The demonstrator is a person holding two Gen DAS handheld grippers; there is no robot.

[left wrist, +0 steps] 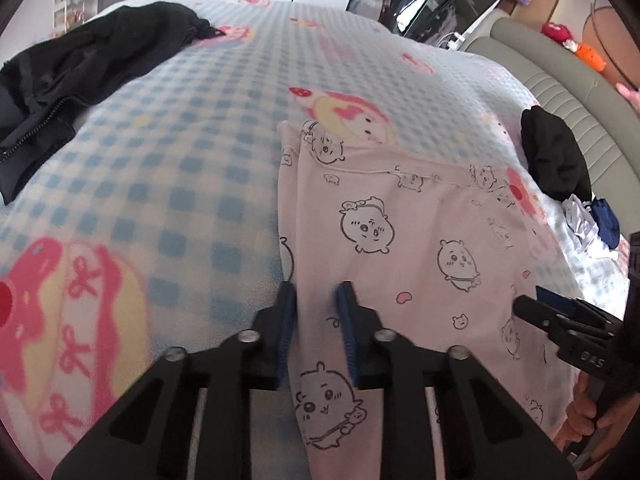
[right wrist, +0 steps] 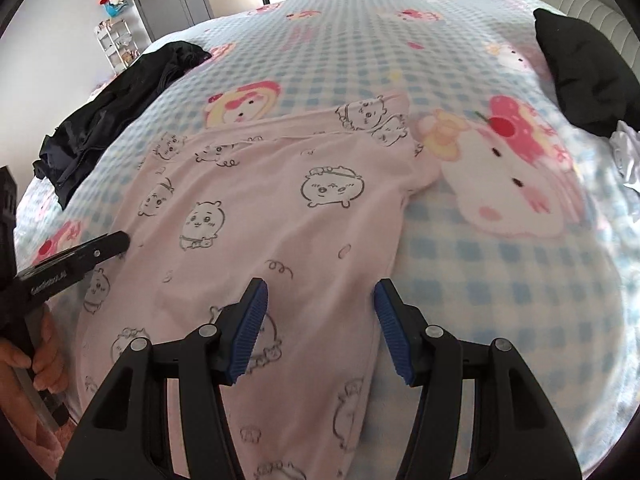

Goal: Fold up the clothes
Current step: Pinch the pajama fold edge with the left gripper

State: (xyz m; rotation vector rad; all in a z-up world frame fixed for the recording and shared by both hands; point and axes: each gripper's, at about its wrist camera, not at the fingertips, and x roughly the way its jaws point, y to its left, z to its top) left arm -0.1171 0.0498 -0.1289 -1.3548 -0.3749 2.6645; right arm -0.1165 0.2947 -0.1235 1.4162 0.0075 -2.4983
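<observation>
Black zippered jacket point(left wrist: 60, 92) far left on blue-checked cartoon blanket point(left wrist: 180, 160); black bundle point(right wrist: 584, 76) by headboard. Pale pink cartoon-print garment point(right wrist: 260, 200) lies flat mid-bed. Left gripper point(left wrist: 316, 296) narrow, fabric edge between pads, grip uncertain. Right gripper point(right wrist: 320, 292) wide, over garment's right edge.

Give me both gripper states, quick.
Left gripper: nearly closed over the pink garment's edge; grip cannot be told.
Right gripper: open, holding nothing.
</observation>
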